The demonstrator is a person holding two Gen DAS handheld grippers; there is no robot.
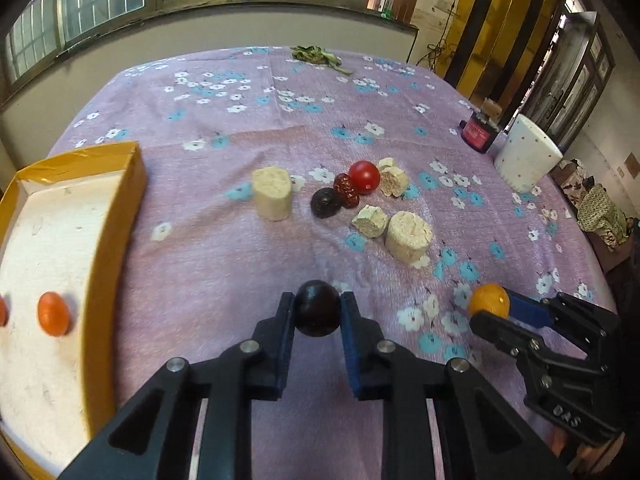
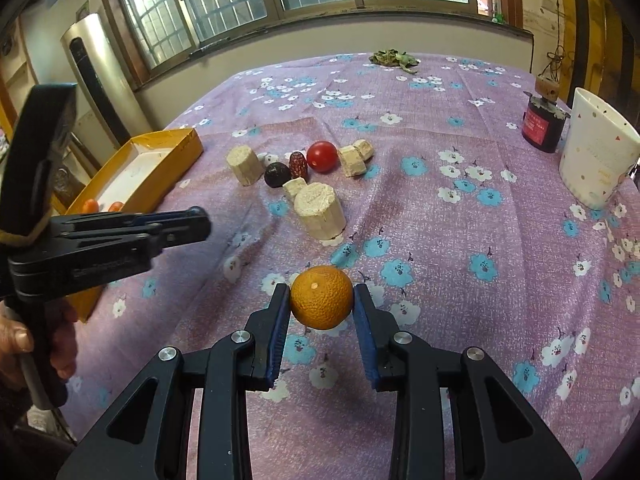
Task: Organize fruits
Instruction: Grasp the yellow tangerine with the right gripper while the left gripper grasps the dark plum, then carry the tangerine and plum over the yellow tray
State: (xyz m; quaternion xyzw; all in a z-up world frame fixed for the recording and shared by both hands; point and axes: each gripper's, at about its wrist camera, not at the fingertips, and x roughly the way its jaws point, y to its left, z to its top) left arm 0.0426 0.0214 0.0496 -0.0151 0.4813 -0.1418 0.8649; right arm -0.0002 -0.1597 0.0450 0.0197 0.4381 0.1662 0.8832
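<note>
Clamping a dark round fruit (image 1: 317,314) between its blue pads, the left gripper (image 1: 317,312) holds it just above the purple flowered tablecloth (image 1: 224,264); the jaws are drawn in narrow and press the fruit on both sides. Right of it, the right gripper (image 2: 322,300) pinches a small orange citrus (image 2: 322,297) the same way, pads against either flank, lifted clear of the cloth. Farther off, mid-table, the loose pile sits: a red tomato (image 1: 364,176), a wrinkled red date (image 1: 346,190) touching it, and a second dark fruit (image 1: 325,202) just beside the date. Pale cork-like cylinders ring these, one to the left (image 1: 272,193), one nearer on the right (image 1: 409,236), with broken chunks (image 1: 369,221) between. At the left edge lies a yellow-walled tray (image 1: 120,216) with a white floor, holding an orange fruit (image 1: 53,313) and a second one cut by the frame edge. Far right stand a white speckled cup (image 1: 527,157) and a dark red jar (image 1: 479,133). A wilted green sprig (image 1: 316,56) lies at the far edge. A hand (image 2: 24,344) grips the left tool's handle.
</note>
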